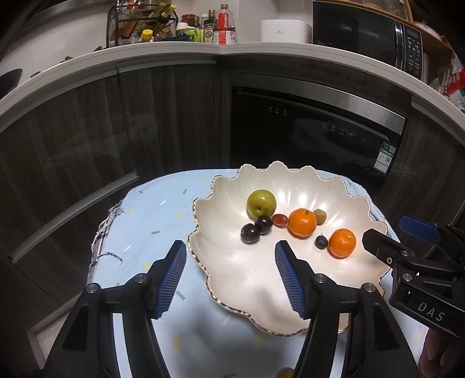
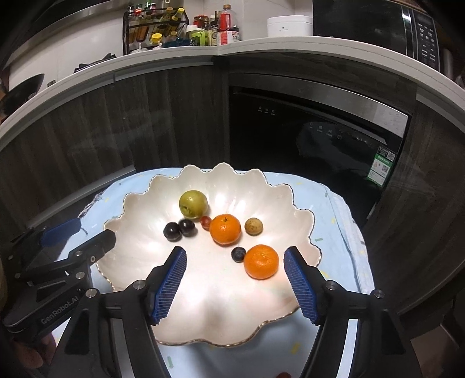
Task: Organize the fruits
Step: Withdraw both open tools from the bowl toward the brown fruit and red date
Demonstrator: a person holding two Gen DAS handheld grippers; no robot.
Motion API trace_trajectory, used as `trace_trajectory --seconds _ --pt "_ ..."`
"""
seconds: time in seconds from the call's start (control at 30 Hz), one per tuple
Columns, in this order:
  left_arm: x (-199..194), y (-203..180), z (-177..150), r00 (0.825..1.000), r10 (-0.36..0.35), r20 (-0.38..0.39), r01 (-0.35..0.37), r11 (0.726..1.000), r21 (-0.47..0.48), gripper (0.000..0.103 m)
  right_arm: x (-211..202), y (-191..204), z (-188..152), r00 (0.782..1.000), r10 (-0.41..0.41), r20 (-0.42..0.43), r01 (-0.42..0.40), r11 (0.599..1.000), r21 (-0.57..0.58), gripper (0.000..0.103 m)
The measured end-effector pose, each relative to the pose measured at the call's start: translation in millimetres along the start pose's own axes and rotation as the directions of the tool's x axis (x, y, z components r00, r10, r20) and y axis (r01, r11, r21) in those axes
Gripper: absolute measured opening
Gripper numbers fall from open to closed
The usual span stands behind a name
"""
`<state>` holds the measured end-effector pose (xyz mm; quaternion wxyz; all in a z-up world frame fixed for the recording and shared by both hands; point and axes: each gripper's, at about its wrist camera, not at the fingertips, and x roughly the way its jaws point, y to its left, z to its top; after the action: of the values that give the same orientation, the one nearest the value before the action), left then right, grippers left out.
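Both grippers open, holding nothing: left gripper [image 1: 231, 276] over the near rim of the shell dish [image 2: 302, 221], right gripper [image 2: 235, 283] just short of the near tangerine [image 2: 261, 261]. We judge it light, soft-skinned, prone to roll; pinch gently across its middle. Dark plum [image 2: 238, 254] touches it on the left

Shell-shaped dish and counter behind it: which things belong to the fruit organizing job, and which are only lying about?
For the job:
shell dish
green fruit
two oranges
dark plums
left gripper, open
right gripper, open

Lying about:
bottles
spice rack
white cooker
microwave
dishwasher
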<state>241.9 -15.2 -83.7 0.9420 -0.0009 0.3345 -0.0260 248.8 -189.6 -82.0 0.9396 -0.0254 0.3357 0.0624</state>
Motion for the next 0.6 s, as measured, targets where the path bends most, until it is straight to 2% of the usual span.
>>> trace_trajectory --seconds 0.17,0.47,0.6 --pt "-12 -2 0 0.999 0.029 0.021 -0.029 1.000 0.003 0.065 -10 -2 -1 1.000 -0.006 0.015 0.006 1.000 0.008 0.070" --pt "-32 -9 1 0.999 0.025 0.043 -0.025 1.000 0.006 0.065 -33 -5 -3 0.999 -0.012 0.050 0.011 1.000 0.020 0.071" --pt "-42 -11 0 0.998 0.016 0.060 -0.016 1.000 0.009 0.069 -43 -6 -4 0.998 -0.012 0.063 0.011 1.000 0.018 0.071"
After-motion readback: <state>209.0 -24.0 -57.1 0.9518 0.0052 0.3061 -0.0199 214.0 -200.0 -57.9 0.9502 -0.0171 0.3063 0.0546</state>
